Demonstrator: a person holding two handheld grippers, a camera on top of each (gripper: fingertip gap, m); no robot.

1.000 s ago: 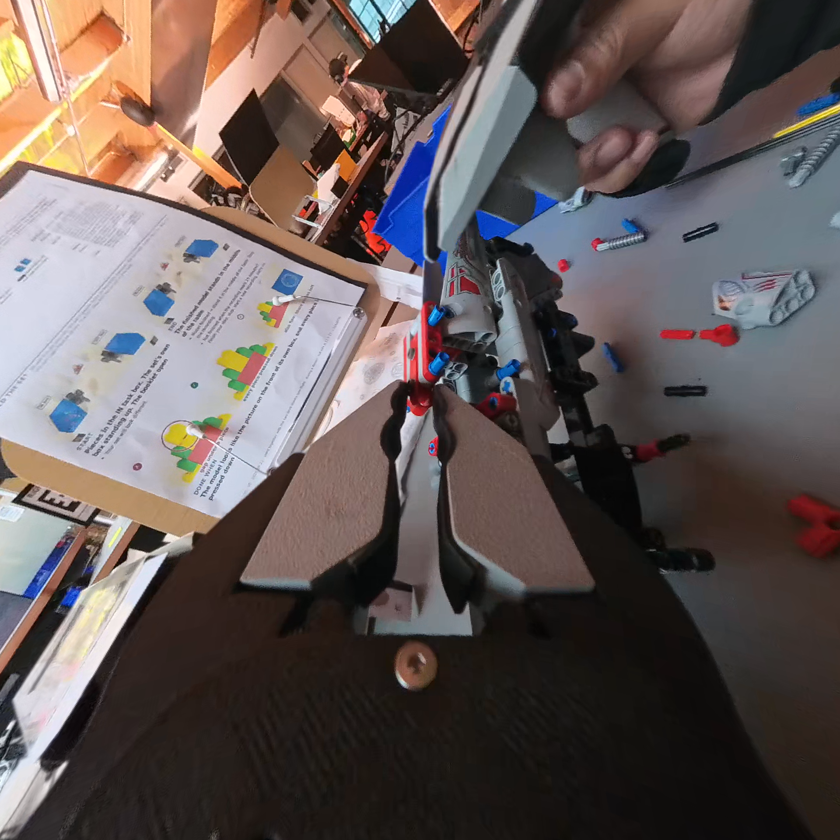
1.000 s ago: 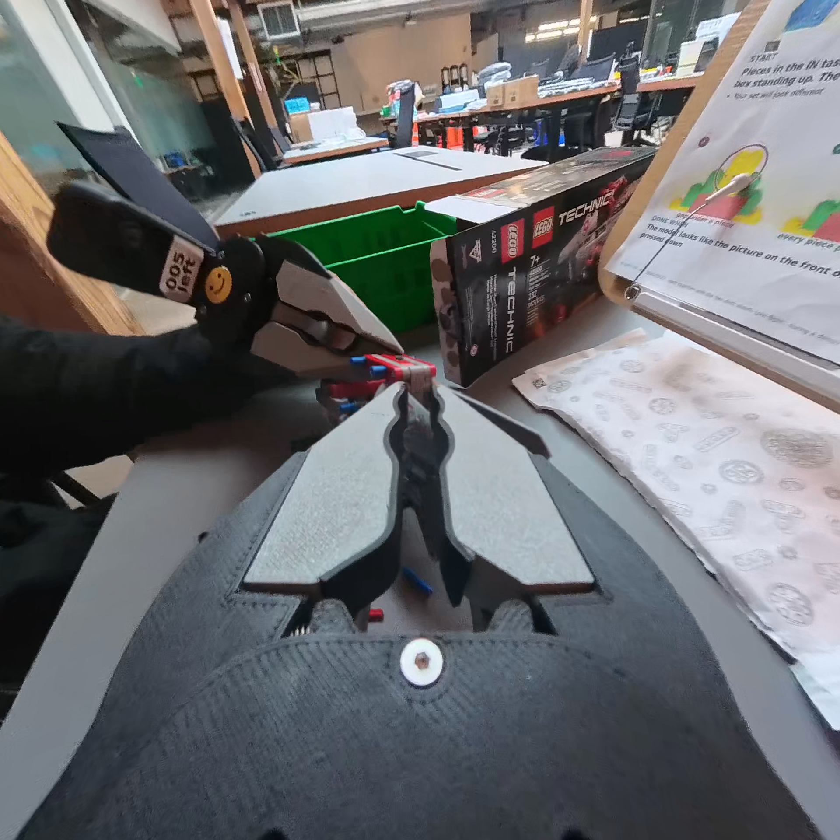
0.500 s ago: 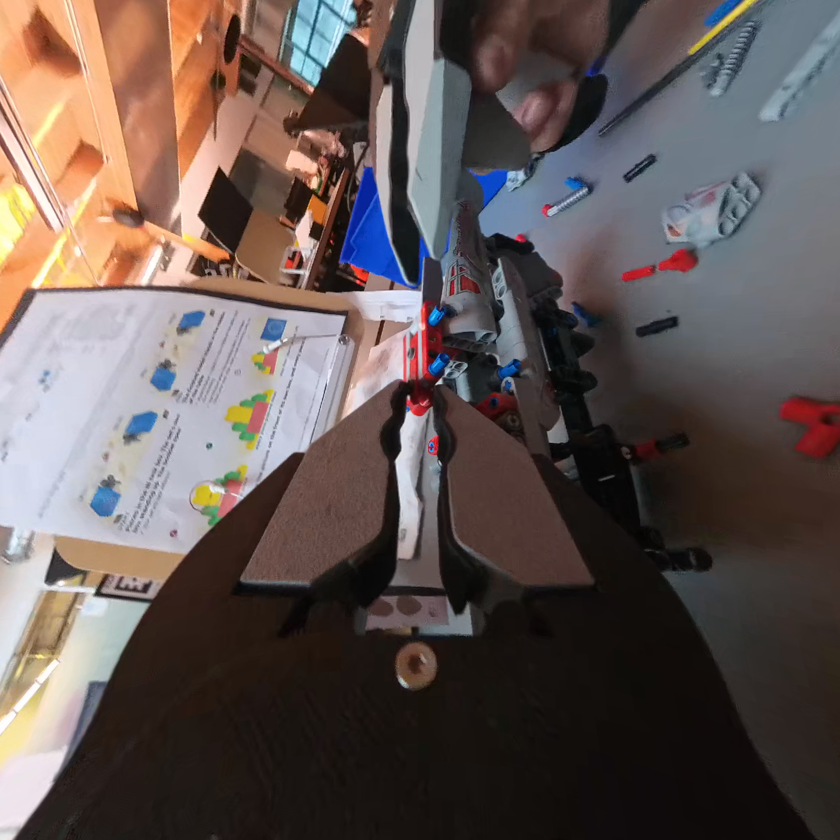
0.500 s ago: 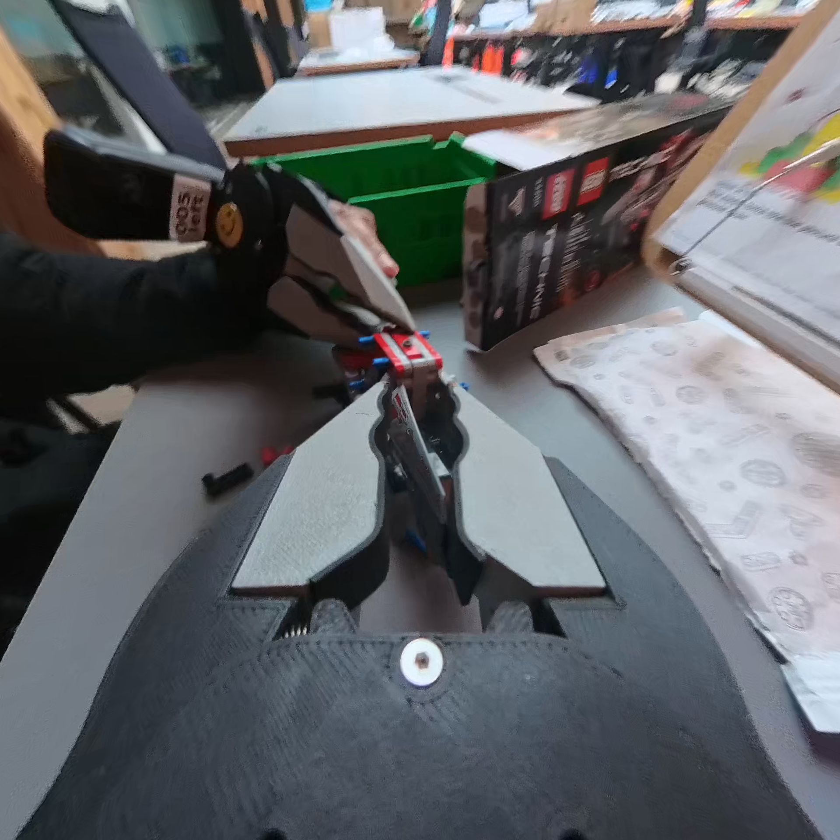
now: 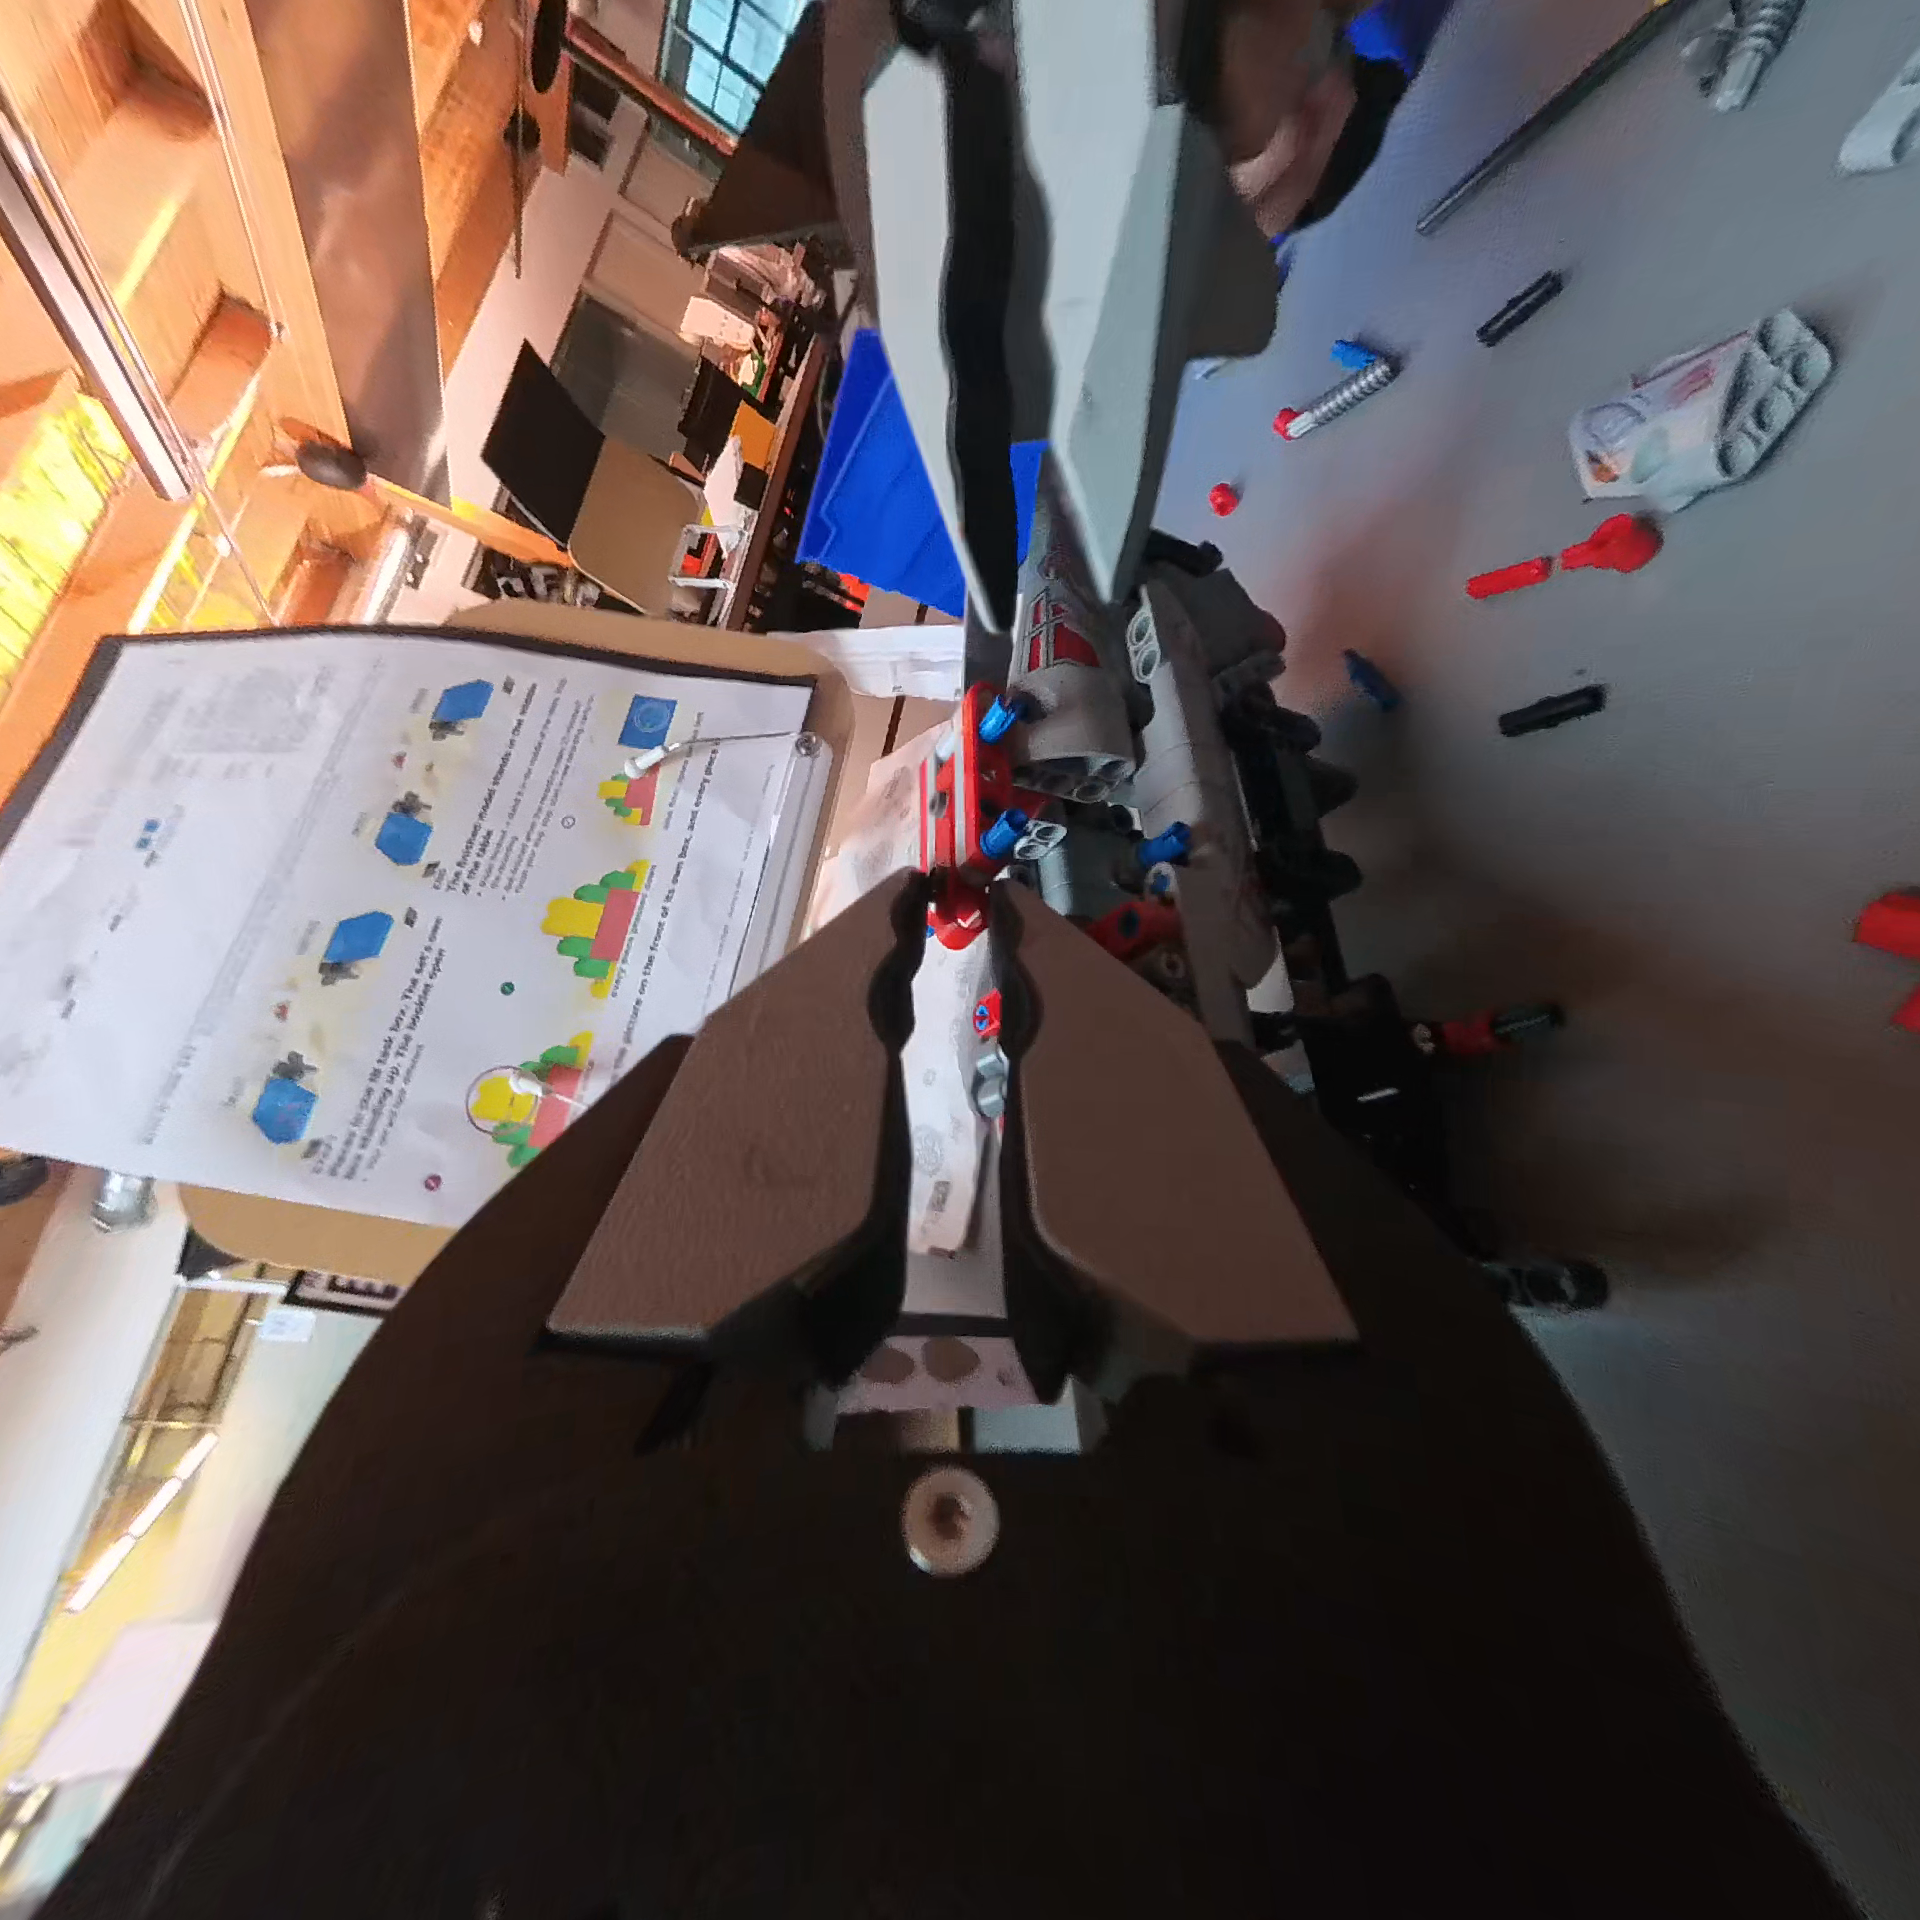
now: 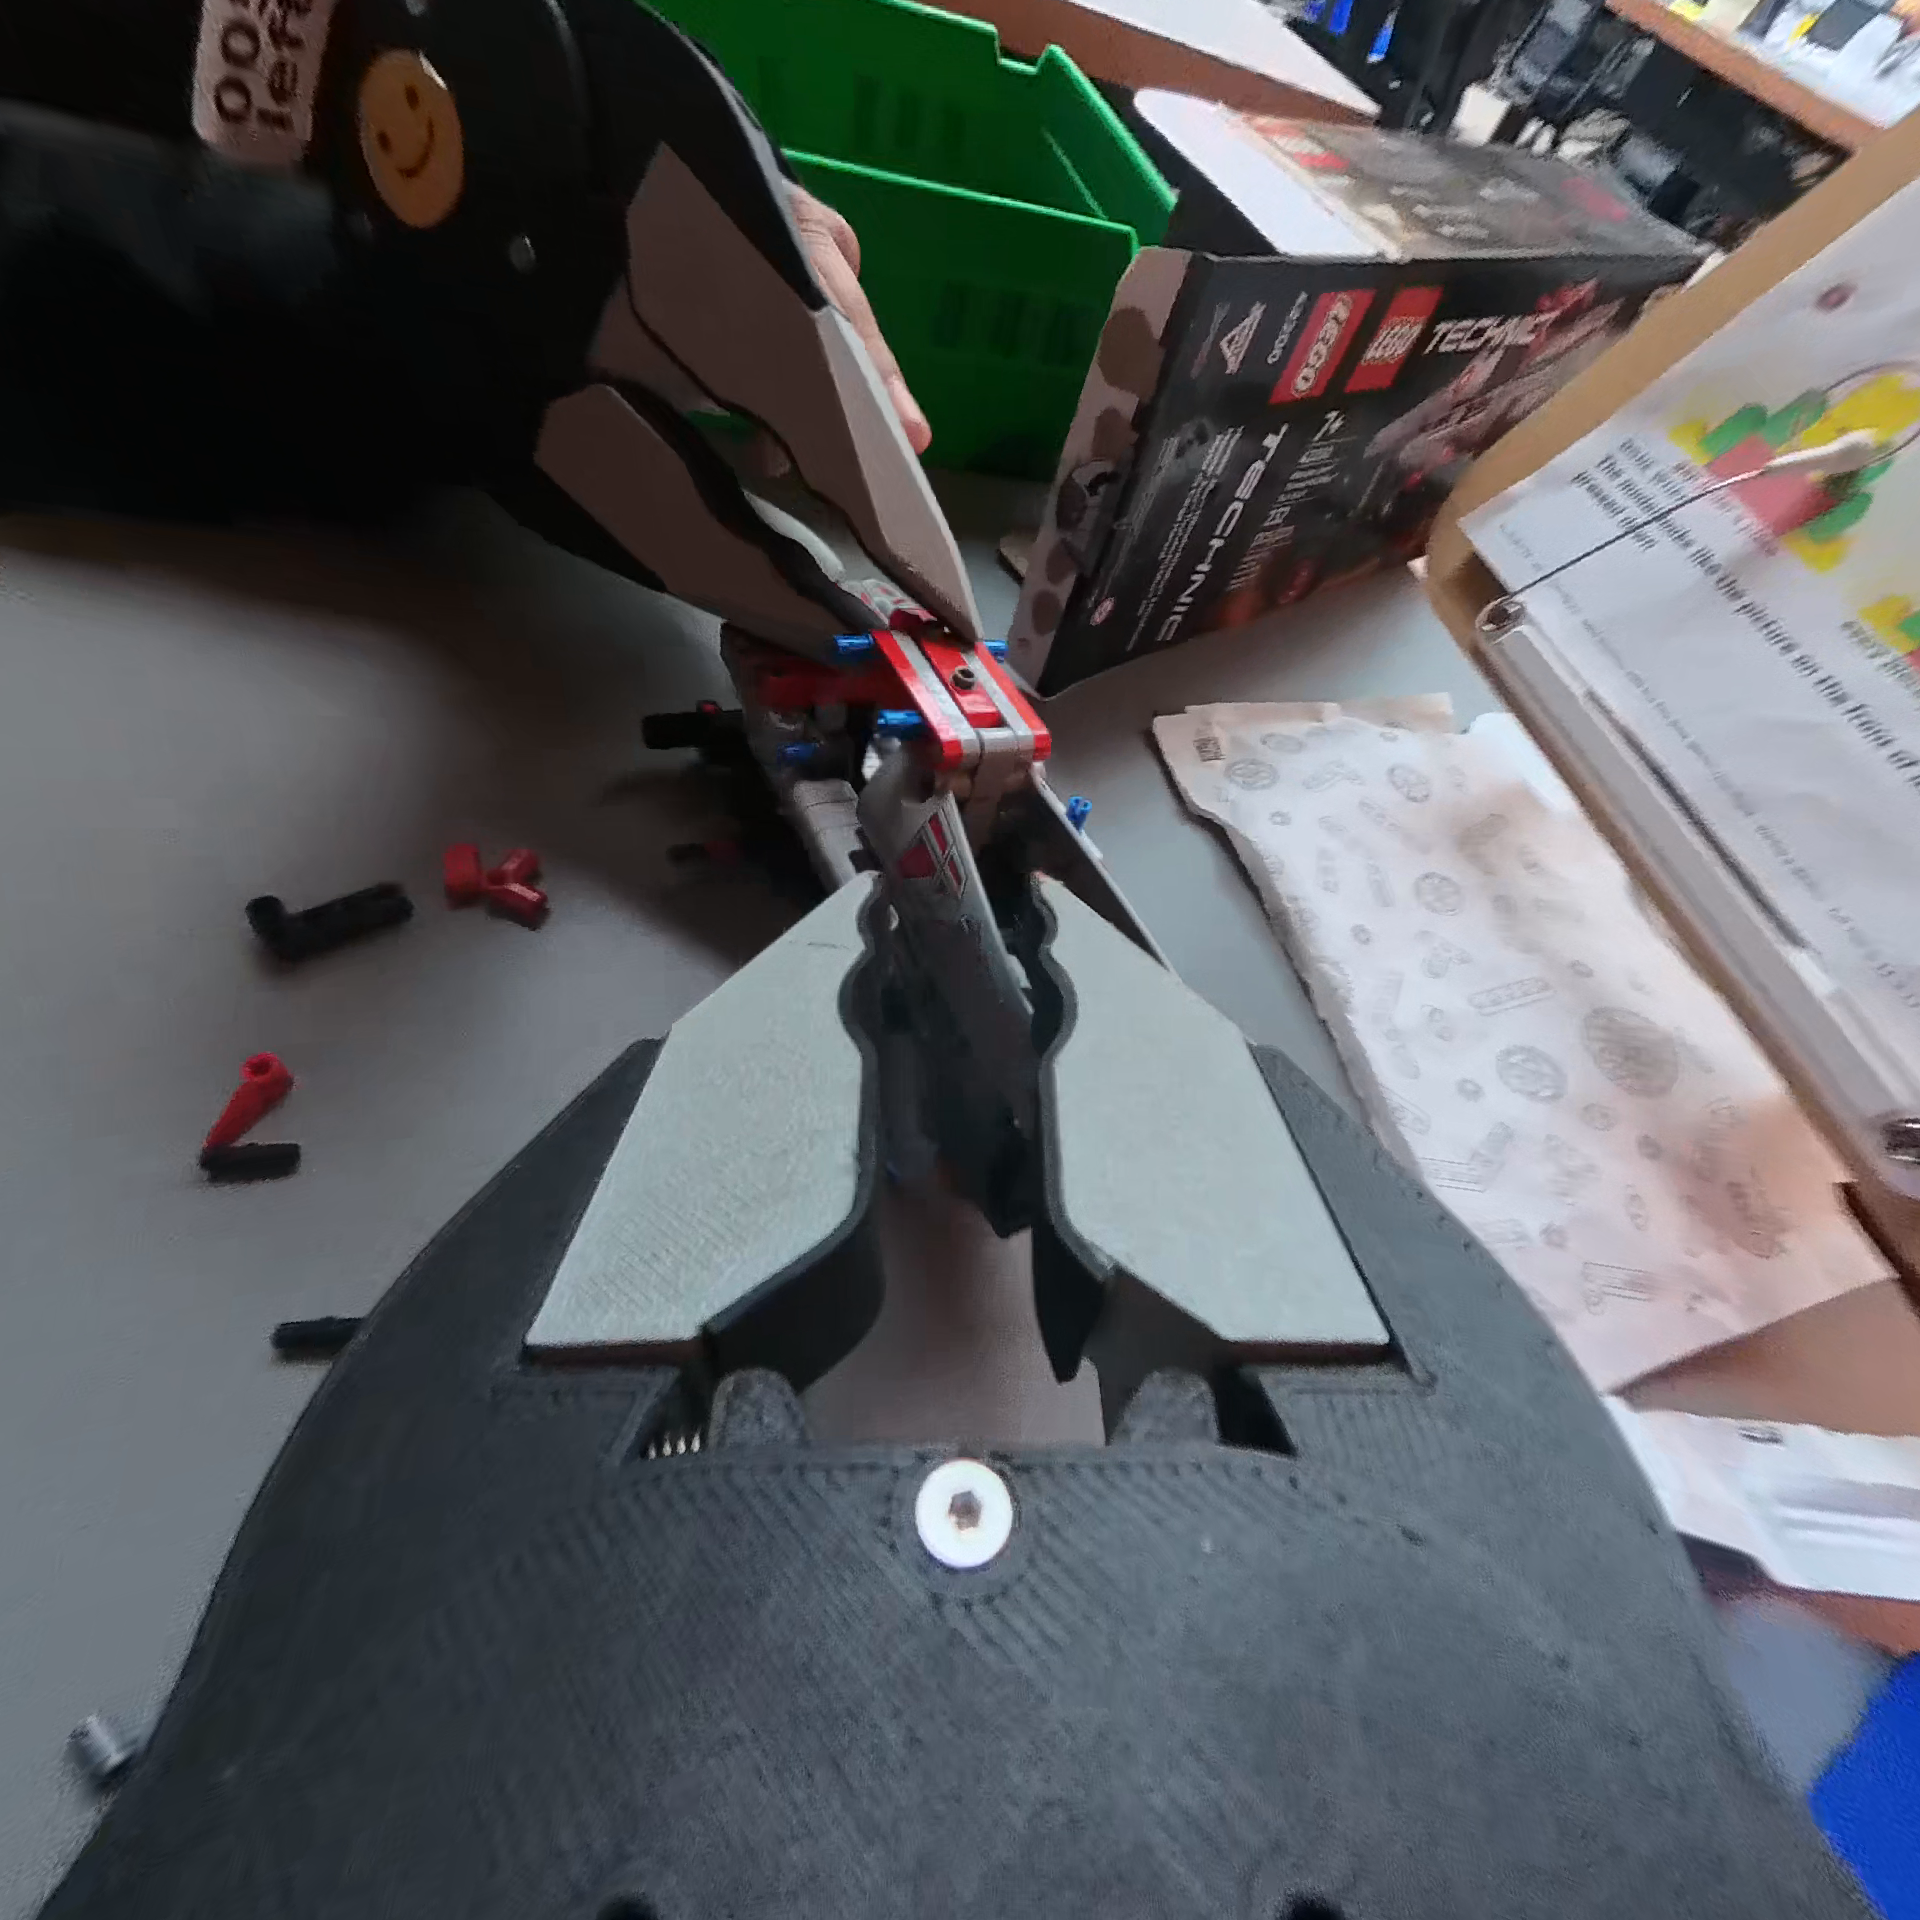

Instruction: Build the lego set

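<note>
Red/grey model, blue pins; green bin.

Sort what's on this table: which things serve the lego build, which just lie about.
In the job:
partly built grey, red and black lego model
left tongs
right tongs
loose red and black pieces

Lying about:
green plastic bin
black cardboard set box
printed paper bag

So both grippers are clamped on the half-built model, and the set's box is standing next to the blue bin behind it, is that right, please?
Nearly. The left gripper and the right gripper do both grip the half-built model, but the set's box stands next to a green bin, not a blue one, as the right wrist view shows.
</note>
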